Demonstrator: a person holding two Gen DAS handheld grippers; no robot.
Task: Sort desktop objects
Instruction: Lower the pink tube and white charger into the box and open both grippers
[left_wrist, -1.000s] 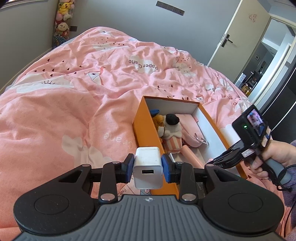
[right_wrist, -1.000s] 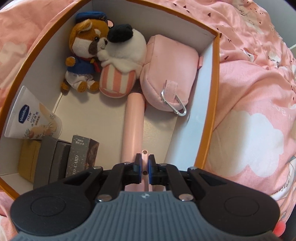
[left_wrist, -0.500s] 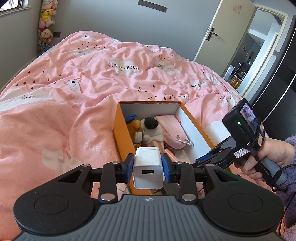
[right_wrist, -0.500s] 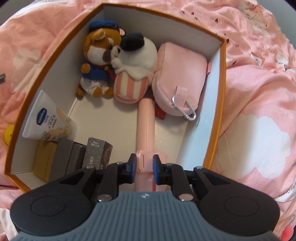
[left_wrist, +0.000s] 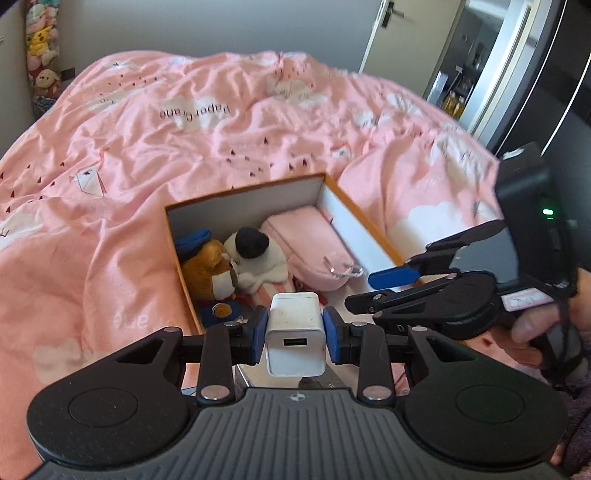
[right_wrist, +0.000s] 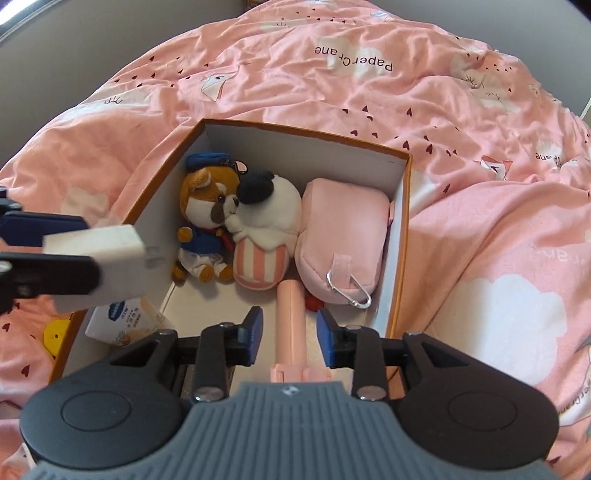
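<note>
My left gripper (left_wrist: 294, 334) is shut on a white USB charger (left_wrist: 295, 334) and holds it over the near end of the orange box (left_wrist: 183, 258). The charger also shows at the left of the right wrist view (right_wrist: 99, 262). My right gripper (right_wrist: 290, 338) is open above the box, its jaws either side of a pink stick (right_wrist: 291, 325) that lies on the box floor. It also shows in the left wrist view (left_wrist: 395, 277). The box (right_wrist: 400, 236) holds a brown plush dog (right_wrist: 207, 225), a black-and-white plush (right_wrist: 266, 229) and a pink pouch (right_wrist: 343, 236).
A hand-cream tube (right_wrist: 125, 321) lies at the box's near left. A yellow object (right_wrist: 55, 332) sits on the pink quilt (right_wrist: 480, 240) outside the box's left wall. The box rests on a bed; a door and dark wardrobe stand at the right.
My right gripper has opened, let go of the pink stick and pulled back and up. My left gripper has carried the charger over the box's near end.
</note>
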